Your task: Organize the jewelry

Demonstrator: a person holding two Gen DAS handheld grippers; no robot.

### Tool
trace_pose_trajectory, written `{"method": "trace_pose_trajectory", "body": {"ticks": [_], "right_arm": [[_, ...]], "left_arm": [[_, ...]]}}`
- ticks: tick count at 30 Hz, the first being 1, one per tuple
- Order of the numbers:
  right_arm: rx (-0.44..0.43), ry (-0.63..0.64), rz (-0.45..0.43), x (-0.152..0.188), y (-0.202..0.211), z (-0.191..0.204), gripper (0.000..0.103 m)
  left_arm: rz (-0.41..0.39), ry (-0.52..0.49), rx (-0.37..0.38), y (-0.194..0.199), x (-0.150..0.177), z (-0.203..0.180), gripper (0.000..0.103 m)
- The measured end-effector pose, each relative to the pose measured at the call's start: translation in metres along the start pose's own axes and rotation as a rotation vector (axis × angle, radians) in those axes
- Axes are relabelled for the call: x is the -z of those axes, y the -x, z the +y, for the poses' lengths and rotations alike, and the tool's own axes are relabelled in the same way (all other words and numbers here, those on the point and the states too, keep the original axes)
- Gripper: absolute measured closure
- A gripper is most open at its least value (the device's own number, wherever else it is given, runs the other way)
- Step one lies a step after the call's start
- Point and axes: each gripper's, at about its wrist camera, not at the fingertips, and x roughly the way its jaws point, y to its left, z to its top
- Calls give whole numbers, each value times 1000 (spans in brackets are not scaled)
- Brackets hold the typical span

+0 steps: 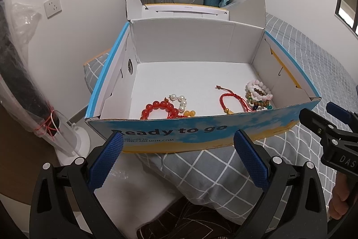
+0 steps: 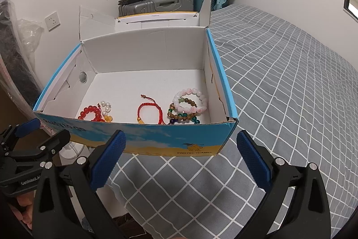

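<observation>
Several bracelets [image 2: 143, 110] already lay in the open box [image 2: 138, 136] mid-frame on the bed [image 2: 290, 82], so it looked mostly done, with the left gripper [image 1: 179, 160] and right gripper [image 2: 181, 160] both spread wide, holding nothing.

The front wall of the box [image 1: 201, 133] reads "Ready to go" in dark letters, with a smaller web address below ending "CANEMON.COM". At the wall's lower right, "PROTECTCAMEL" stands under a small camel drawing. The right gripper [image 1: 335, 124] shows "DAS"; the left gripper [image 2: 33, 138] shows "GenRobot.AI".
</observation>
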Motion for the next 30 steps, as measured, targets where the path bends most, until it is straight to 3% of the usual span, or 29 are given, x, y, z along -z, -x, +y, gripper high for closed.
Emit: {"method": "trace_pose_trajectory", "body": {"ticks": [13, 19, 24, 30], "right_arm": [[17, -17, -11, 1, 6, -8, 8], [73, -109, -28, 0, 16, -51, 8], [167, -201, -49, 4, 30, -103, 8], [308, -347, -51, 24, 50, -182, 8]], "left_arm": [[-9, -9, 8, 5, -5, -9, 6], [-33, -76, 34, 7, -14, -37, 6], [-53, -171, 113, 6, -29, -89, 6], [-91, -332, 291, 11, -40, -183, 6]]}}
